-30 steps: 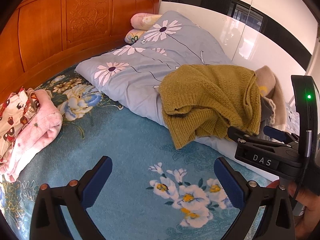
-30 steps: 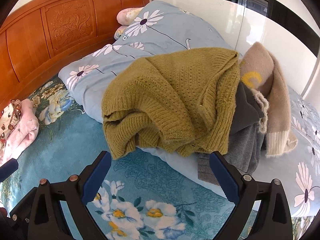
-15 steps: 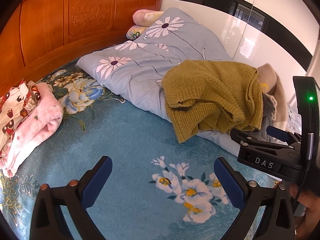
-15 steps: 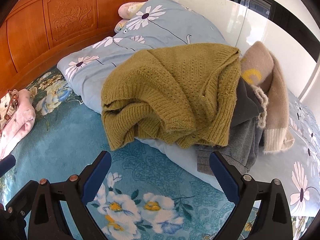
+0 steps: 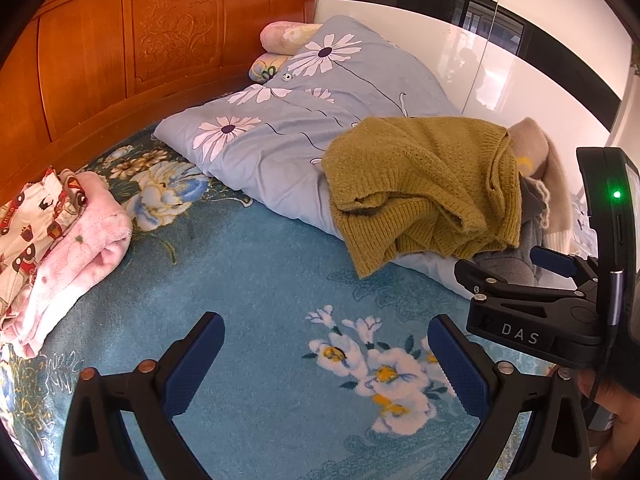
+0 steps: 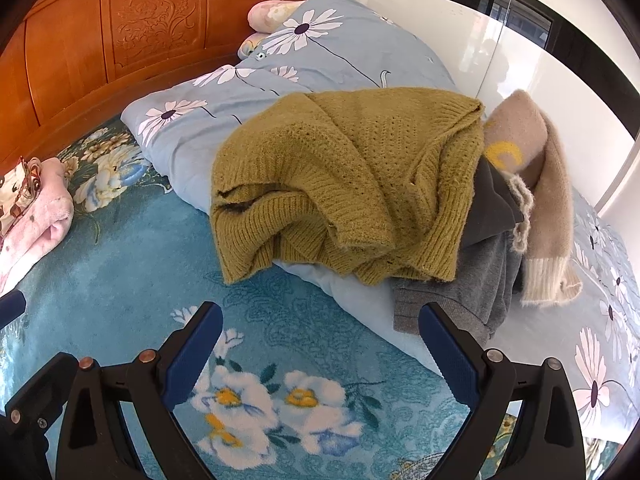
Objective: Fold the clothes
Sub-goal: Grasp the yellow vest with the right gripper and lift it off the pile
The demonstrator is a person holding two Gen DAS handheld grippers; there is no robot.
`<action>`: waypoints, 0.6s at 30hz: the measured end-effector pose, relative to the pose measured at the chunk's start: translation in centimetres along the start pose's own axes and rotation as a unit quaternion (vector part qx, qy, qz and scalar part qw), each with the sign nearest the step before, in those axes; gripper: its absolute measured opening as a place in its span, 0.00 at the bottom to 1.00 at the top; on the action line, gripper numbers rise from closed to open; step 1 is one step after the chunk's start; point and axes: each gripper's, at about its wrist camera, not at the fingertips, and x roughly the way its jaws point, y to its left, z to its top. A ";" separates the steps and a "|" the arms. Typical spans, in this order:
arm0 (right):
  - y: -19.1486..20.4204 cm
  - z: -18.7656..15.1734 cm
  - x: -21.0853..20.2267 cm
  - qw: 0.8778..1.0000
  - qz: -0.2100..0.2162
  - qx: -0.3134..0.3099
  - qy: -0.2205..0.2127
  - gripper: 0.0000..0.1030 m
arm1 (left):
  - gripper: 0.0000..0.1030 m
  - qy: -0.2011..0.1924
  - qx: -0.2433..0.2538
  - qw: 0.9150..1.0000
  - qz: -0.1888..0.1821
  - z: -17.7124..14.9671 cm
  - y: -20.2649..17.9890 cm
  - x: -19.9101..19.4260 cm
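Olive-green knit sweater (image 6: 348, 184) heaped atop grey and beige garments on the floral quilt (image 6: 360, 48). Beside it, left gripper (image 5: 326, 356) and right gripper (image 6: 320, 344), both spread wide, holding nothing.

A knitted sweater (image 6: 348, 184) lies heaped on the front edge of a folded quilt (image 6: 320, 60), partly over a pile of other garments (image 6: 500, 248) to its right; folded clothes (image 5: 52, 248) sit well left of the quilt, the headboard (image 5: 132, 52) behind it.
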 end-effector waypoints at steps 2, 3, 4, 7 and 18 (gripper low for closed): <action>0.3 0.0 0.0 1.000 0.000 -0.004 -0.003 0.96 | 1.00 -0.002 0.002 1.000 0.003 -0.1 0.3 -0.4; 0.5 0.0 0.0 1.000 0.001 -0.006 -0.002 0.96 | 1.00 -0.003 0.003 1.000 0.004 -0.2 0.4 -0.6; 0.6 0.1 0.2 1.000 0.003 -0.008 -0.001 0.96 | 1.00 -0.005 0.005 1.000 0.005 -0.2 0.6 -0.9; 0.9 0.9 1.1 1.000 0.004 -0.017 -0.001 0.96 | 1.00 -0.017 0.016 1.000 0.006 -0.8 1.7 -2.3; 2.0 5.5 11.3 0.980 -0.119 -0.131 0.092 0.51 | 1.00 -0.037 0.018 0.998 0.048 -3.4 6.4 -6.1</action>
